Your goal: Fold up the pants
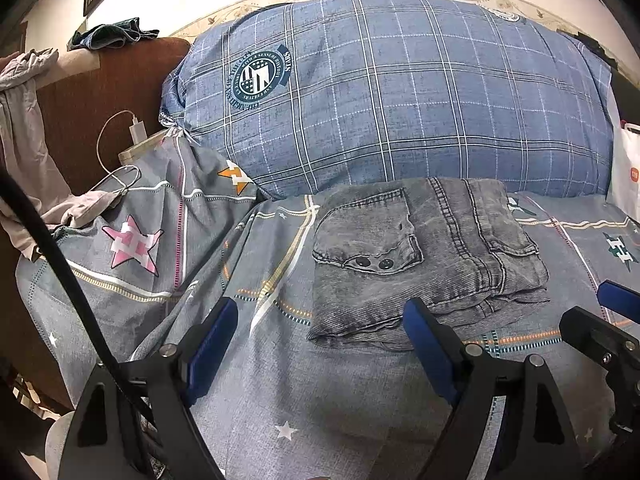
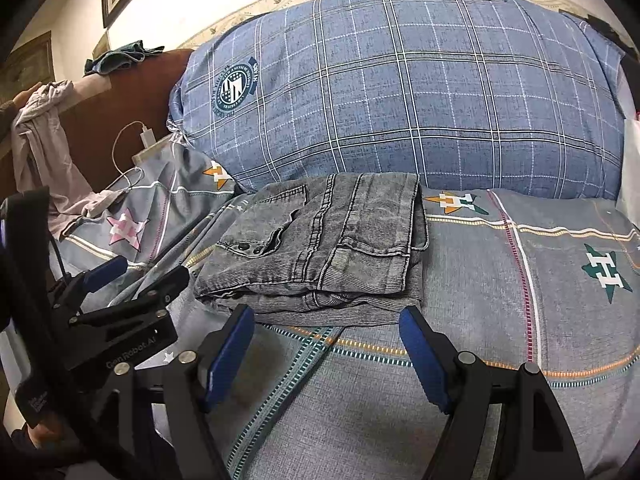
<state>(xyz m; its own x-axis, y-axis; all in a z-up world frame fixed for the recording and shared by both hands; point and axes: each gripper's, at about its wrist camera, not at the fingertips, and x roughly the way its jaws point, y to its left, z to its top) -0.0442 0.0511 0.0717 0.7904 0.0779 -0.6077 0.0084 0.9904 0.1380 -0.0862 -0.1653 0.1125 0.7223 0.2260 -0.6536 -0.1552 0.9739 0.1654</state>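
folded grey pants [image 1: 424, 256] of faded, ribbed denim with two glossy dark snaps. grey printed cotton bedsheet [image 1: 344, 392], matt and finely grained. blue plaid cloth pillow [image 1: 400, 92], matt weave. brown headboard [image 1: 100, 92], smooth wood. left gripper [image 1: 320, 340]: matt black plastic, blue rubbery fingers [image 1: 212, 344], shiny metal pins.

We see a bed covered by a grey patterned sheet [image 2: 500, 312] with printed stars and dashed stripes. A folded bundle of grey washed-denim pants [image 2: 320, 256] lies on it toward the head end, touching a large blue checked pillow [image 2: 400, 92] that spans the head edge. Near the bed's left corner, a pale pinkish-grey garment [image 1: 80, 208] and a looped white charging cable [image 1: 116, 176] rest on the sheet.
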